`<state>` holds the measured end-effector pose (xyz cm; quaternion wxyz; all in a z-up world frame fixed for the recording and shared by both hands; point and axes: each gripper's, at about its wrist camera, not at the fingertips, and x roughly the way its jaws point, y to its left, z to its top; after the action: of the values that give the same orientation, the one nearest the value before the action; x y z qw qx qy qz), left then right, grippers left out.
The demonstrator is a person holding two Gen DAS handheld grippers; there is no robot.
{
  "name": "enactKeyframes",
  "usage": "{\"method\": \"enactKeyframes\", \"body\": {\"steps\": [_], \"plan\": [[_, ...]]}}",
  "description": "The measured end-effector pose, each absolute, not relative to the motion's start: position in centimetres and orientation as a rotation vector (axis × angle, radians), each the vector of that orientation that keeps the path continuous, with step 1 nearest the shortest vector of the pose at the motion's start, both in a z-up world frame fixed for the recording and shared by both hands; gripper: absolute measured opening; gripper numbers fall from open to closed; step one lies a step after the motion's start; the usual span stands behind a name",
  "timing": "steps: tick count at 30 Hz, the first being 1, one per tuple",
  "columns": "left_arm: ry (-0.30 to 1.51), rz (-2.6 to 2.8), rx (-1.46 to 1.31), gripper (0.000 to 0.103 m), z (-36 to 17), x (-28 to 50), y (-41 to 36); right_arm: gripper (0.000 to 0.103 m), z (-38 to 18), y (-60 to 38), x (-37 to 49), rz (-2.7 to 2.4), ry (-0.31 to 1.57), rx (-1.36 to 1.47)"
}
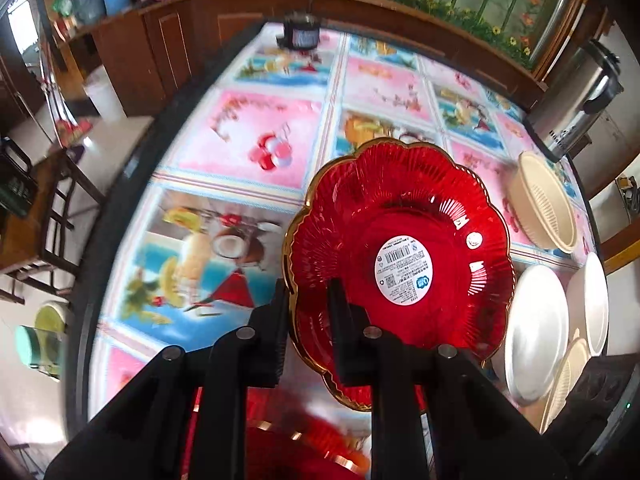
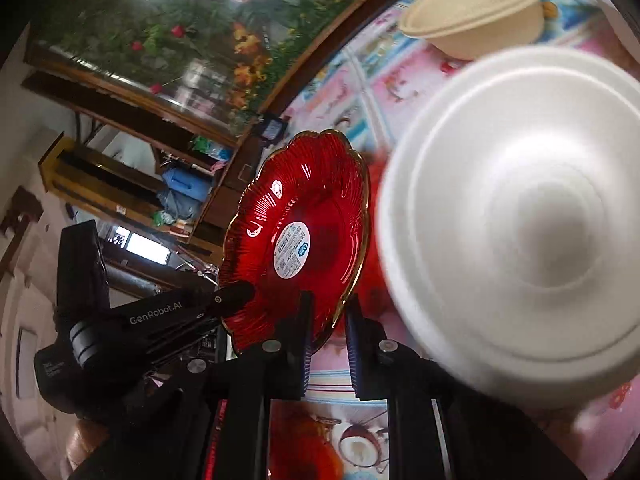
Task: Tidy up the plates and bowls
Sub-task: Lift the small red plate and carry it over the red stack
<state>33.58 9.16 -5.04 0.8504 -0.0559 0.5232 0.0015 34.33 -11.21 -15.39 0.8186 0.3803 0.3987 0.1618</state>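
A red scalloped glass plate (image 1: 404, 240) with a gold rim and a round white label is held tilted on edge above the table. My left gripper (image 1: 310, 312) is shut on its lower rim. My right gripper (image 2: 328, 340) is shut on the opposite rim of the same plate (image 2: 296, 240). The left gripper body shows in the right wrist view (image 2: 236, 296). More red plates (image 1: 304, 452) lie blurred below the held one. A white foam plate (image 2: 516, 224) stands close by on the right, and it also shows in the left wrist view (image 1: 536, 332).
A beige bowl (image 1: 544, 200) lies on its side on the picture-patterned tablecloth (image 1: 240, 152). More white and beige dishes (image 1: 588, 304) stand at the right edge. A steel kettle (image 1: 576, 100) and a dark pot (image 1: 300, 32) sit at the far side.
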Motion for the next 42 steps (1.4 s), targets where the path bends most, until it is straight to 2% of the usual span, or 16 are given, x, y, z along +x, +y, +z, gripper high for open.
{"method": "enactKeyframes", "body": {"steps": [10,16,21,29,42], "plan": [[0.966,0.051,-0.066,0.016,-0.3,24.5,13.2,0.014,-11.1,-6.7,27.9,0.485,0.768,0.671],[0.957,0.063,-0.115,0.017,-0.3,18.8,16.7,0.015,-8.9,-4.1,22.8,0.57,0.803,0.587],[0.943,0.105,-0.122,0.017,-1.5,15.3,18.1,0.015,-9.2,-1.8,19.7,0.608,0.853,0.522],[0.975,0.114,-0.155,0.017,-4.2,13.5,19.0,0.014,-10.5,-0.3,17.3,0.596,0.897,0.435],[1.031,0.127,-0.159,0.019,-6.8,13.7,19.0,0.014,-12.8,0.3,18.1,0.534,0.964,0.396]]}}
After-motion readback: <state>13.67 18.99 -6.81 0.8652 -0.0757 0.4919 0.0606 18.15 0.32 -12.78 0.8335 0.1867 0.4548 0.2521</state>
